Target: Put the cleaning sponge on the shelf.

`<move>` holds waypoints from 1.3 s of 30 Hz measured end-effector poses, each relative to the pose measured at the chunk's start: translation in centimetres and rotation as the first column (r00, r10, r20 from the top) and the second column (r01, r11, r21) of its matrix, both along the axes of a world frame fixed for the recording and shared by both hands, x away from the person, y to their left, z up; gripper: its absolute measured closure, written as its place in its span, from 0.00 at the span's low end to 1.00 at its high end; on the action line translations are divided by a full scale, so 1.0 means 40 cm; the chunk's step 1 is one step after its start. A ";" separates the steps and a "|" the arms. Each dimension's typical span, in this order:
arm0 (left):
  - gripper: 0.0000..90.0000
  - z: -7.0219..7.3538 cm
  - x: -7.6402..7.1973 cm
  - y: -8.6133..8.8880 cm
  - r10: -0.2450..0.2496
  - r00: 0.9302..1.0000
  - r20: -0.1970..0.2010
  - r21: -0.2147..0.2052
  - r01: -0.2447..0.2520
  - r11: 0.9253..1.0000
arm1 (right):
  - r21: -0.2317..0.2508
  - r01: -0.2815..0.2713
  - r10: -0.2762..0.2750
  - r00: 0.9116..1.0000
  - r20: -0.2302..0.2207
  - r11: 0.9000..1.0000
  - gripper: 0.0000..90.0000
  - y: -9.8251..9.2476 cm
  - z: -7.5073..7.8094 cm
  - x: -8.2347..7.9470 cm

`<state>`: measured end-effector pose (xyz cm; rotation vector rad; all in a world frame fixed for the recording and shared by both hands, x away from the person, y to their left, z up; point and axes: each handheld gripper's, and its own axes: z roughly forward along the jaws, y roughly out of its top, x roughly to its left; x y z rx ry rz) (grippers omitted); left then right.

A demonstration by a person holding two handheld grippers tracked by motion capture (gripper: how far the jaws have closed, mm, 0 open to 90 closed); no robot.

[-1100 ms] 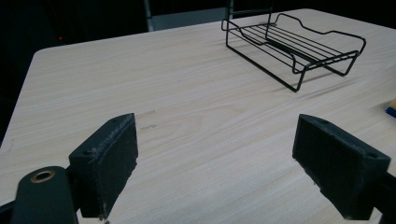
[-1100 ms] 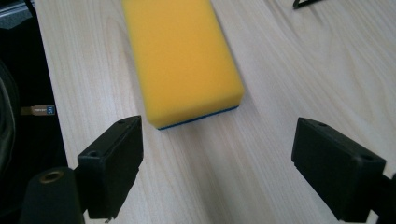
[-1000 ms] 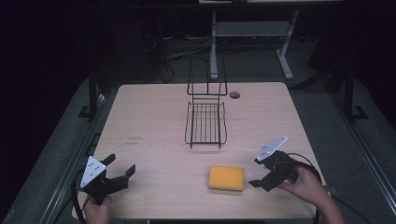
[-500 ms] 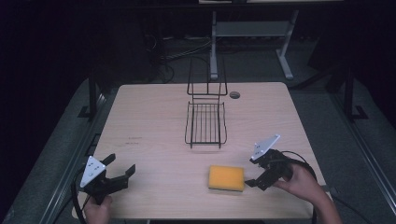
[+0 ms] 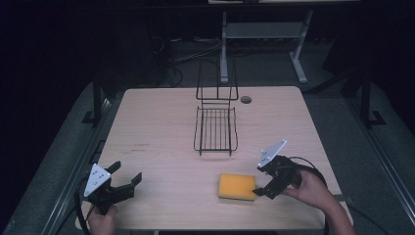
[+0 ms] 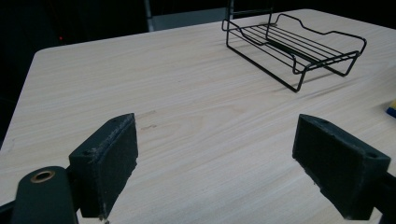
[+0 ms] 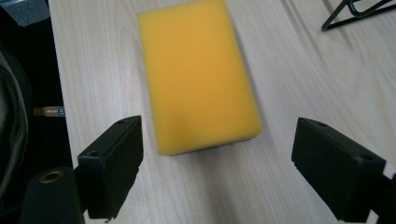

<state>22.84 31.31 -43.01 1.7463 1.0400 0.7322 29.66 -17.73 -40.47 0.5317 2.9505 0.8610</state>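
Yellow sponge (image 7: 198, 74) lies flat near the table's (image 5: 161, 112) right front, just ahead of our right gripper (image 7: 217, 163), jaws spread wide, so we should straddle it squarely before squeezing, while our left gripper (image 6: 217, 170) waits spread too.

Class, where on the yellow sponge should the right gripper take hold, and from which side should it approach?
Grip the sponge across its two long side faces, near the end facing the right gripper. It lies flat, and its narrow width probably fits between the open fingers.
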 end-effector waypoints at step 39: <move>0.15 0.000 0.001 -0.003 -0.007 1.000 -0.002 0.005 0.007 1.000 | -0.030 -0.090 0.089 0.995 -0.033 0.996 0.18 0.107 -0.030 0.026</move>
